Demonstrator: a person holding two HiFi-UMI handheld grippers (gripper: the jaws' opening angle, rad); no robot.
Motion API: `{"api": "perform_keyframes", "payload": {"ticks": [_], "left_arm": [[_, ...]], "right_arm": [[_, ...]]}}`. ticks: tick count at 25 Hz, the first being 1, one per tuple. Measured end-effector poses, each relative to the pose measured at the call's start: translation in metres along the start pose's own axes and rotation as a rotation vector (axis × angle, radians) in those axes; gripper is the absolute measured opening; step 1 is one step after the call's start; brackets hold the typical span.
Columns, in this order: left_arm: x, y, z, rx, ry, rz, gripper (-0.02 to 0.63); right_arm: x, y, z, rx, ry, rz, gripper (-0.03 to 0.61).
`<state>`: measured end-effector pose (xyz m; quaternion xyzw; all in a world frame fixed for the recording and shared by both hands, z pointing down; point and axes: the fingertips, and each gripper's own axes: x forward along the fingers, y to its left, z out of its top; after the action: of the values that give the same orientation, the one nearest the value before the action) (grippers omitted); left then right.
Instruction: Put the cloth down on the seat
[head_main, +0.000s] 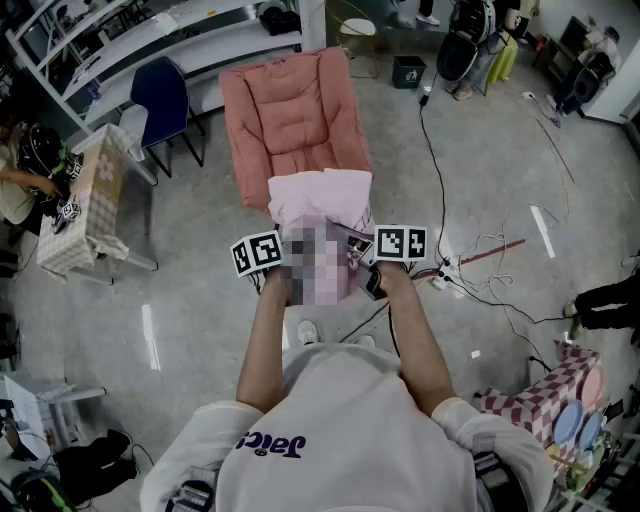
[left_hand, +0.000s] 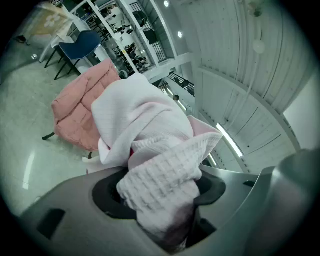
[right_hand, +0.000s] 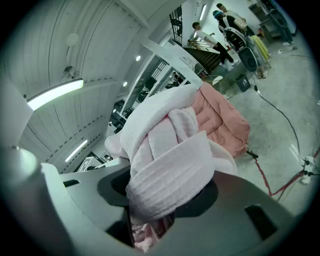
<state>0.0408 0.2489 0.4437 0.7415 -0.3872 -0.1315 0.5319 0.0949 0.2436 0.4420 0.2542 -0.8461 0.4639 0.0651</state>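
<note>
A pale pink waffle-weave cloth (head_main: 318, 195) is bunched up between both grippers, held in the air just in front of the pink padded seat (head_main: 290, 115). My left gripper (head_main: 268, 268) is shut on one bundle of the cloth (left_hand: 160, 175), which fills its jaws. On the right, the gripper (head_main: 385, 262) is shut on the other end of the cloth (right_hand: 167, 175). The seat (left_hand: 75, 107) shows behind the cloth in the left gripper view, and the seat (right_hand: 222, 122) also lies beyond it in the right gripper view. A mosaic patch hides the cloth's near part in the head view.
A dark blue chair (head_main: 165, 100) stands left of the seat, and a table with a checked cover (head_main: 85, 205) further left. Cables and a power strip (head_main: 445, 275) trail over the concrete floor at right. A black bin (head_main: 407, 70) sits behind the seat.
</note>
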Motion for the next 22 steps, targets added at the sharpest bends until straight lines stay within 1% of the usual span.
{"api": "perform_keyframes", "payload": {"ticks": [4,11,16,19,22], "left_arm": [[-0.005,0.008,0.01,0.005,0.003,-0.005,0.293],[-0.03,0.031,0.046,0.023,0.007,0.001,0.293],[-0.052,0.047,0.07,0.01,-0.005,-0.006,0.293],[-0.058,0.055,0.077,0.003,-0.001,-0.018,0.293],[-0.055,0.062,0.08,-0.021,0.002,-0.027,0.293]], "right_arm": [[0.013,0.003,0.001,-0.009,-0.011,-0.004,0.21],[0.059,0.021,0.001,-0.011,-0.009,0.0,0.21],[0.091,0.038,0.001,-0.026,-0.006,-0.013,0.21],[0.102,0.042,-0.002,-0.022,-0.008,-0.026,0.212],[0.108,0.038,-0.001,-0.021,0.003,-0.051,0.212]]}}
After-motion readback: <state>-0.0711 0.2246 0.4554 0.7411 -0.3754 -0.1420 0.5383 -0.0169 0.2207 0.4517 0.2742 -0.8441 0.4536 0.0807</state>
